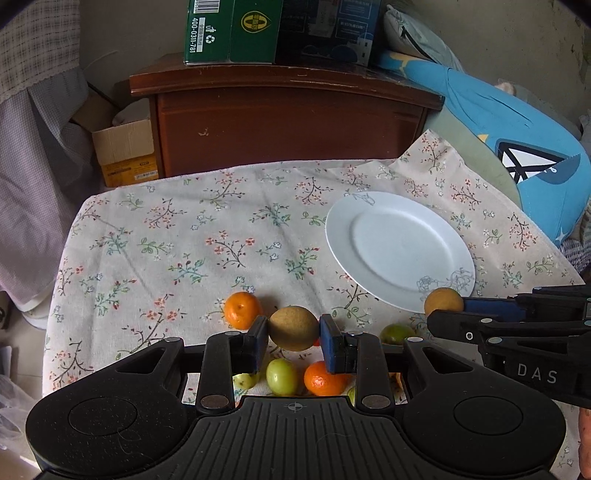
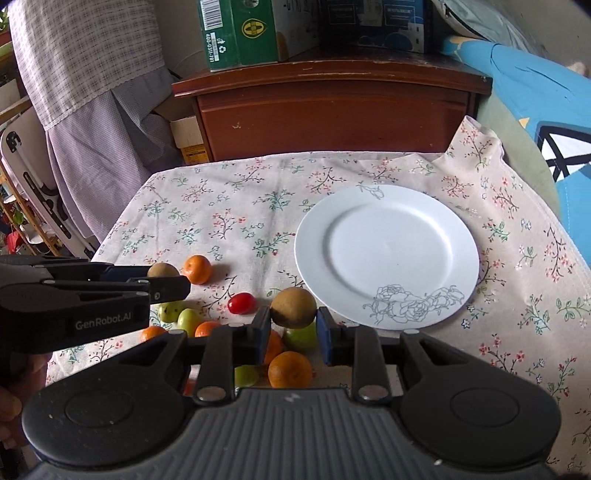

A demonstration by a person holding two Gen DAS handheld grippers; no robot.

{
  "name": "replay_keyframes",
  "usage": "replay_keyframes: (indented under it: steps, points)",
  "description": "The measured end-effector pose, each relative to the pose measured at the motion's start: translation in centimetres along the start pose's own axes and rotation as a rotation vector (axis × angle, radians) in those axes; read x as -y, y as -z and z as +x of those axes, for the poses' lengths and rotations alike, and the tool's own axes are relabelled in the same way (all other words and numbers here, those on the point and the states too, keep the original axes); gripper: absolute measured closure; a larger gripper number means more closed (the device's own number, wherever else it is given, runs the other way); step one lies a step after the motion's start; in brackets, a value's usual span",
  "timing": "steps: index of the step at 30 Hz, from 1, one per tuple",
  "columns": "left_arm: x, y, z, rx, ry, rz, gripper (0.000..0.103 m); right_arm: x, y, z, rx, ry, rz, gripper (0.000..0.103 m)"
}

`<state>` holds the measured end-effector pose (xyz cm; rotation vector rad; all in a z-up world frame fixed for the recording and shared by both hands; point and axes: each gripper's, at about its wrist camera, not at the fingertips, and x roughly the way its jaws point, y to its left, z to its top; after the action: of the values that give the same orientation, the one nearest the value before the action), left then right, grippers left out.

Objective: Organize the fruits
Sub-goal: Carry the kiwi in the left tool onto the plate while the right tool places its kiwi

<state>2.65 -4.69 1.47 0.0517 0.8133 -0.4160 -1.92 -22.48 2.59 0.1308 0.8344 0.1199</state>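
Observation:
My left gripper (image 1: 293, 328) is shut on a brown round fruit (image 1: 293, 328), held above the floral cloth. My right gripper (image 2: 293, 308) is shut on a second brown round fruit (image 2: 293, 307), just left of the near rim of the white plate (image 2: 388, 254). In the left wrist view the right gripper (image 1: 448, 306) shows at the right edge with its fruit (image 1: 442, 301) by the plate (image 1: 397, 251). In the right wrist view the left gripper (image 2: 168, 277) shows at the left with its fruit (image 2: 162, 270). Below lie tangerines (image 2: 290, 369), green fruits (image 2: 189, 320) and a red tomato (image 2: 242, 302).
The table wears a floral cloth (image 2: 240, 206). Behind it stands a brown wooden cabinet (image 2: 332, 110) with a green box (image 2: 240, 33) on top. A blue cushion (image 1: 517, 147) lies at the right, a cardboard box (image 1: 123, 151) and hanging fabric at the left.

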Motion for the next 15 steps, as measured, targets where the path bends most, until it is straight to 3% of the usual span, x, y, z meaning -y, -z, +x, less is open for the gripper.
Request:
replay_keyframes:
  steps: [15]
  points:
    - [2.2, -3.4, 3.2, -0.01, 0.094, 0.036, 0.076, 2.9, -2.4, 0.2, 0.038, -0.012, 0.07, 0.076]
